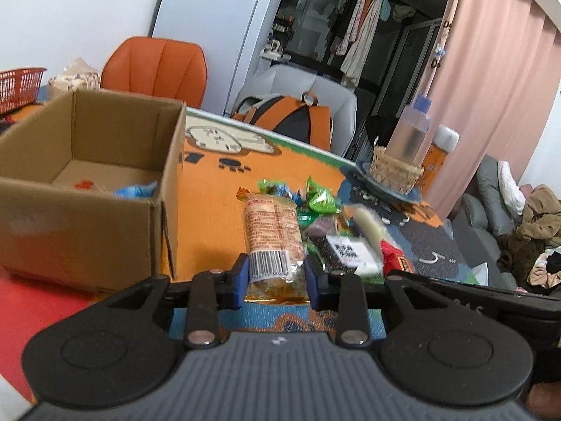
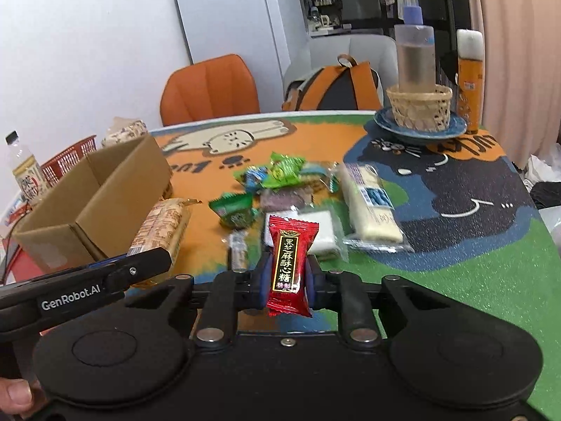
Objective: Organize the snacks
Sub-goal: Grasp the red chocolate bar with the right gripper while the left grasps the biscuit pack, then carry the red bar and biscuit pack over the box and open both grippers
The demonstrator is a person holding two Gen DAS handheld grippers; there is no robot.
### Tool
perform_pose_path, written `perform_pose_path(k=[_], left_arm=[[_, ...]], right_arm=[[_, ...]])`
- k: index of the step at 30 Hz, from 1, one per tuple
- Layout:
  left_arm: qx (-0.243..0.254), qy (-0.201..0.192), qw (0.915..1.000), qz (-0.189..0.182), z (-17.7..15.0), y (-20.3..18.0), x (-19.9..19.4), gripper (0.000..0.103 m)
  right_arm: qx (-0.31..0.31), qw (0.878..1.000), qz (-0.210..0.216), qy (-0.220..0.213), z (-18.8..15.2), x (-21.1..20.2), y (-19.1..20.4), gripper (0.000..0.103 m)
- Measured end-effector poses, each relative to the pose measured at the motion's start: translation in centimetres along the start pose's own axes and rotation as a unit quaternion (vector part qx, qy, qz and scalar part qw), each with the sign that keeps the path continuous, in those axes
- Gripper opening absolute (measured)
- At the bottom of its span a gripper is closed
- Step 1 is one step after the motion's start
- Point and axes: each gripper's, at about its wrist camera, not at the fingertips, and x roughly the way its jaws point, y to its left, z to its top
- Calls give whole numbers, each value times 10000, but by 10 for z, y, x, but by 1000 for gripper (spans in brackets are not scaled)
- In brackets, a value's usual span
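My left gripper (image 1: 276,275) is shut on an orange snack packet (image 1: 272,233) with a barcode, held just above the mat. It also shows in the right wrist view (image 2: 161,231), beside the cardboard box (image 2: 94,203). My right gripper (image 2: 286,277) is shut on a red candy wrapper (image 2: 289,263) with gold lettering. The open box (image 1: 87,182) sits left of the left gripper with a blue packet (image 1: 136,189) and a red item inside. A pile of green candies (image 2: 280,172), a purple packet (image 2: 284,198) and a long white bar (image 2: 371,207) lies on the mat.
A wicker basket (image 2: 419,105) with a clear bottle (image 2: 415,52) stands on a blue plate at the back right, an orange can (image 2: 470,80) beside it. A red basket (image 2: 66,161) and a drink bottle (image 2: 26,172) stand left. Orange chair and backpack behind the table.
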Motion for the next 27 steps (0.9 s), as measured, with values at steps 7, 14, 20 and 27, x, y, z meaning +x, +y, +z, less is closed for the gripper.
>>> perform_pose_path(k=[7,14,20,27], left_arm=[[21,-307,9995,-22,17,-2,-15,32],[-24,-571,9983,70,35,8,-28,32],[-129,-740,9970,205,47,28,-38,32],[-292,-866,9953,323,59,57,-46,32]], right_arm=[[-54,9996,181,-216,14,-4,13,21],[-152,9983,388,-407,29,-5,33,21],[-261,9970,543,-492,40,-3,52,21],[-397,9949,718,-586,49,1,77,21]])
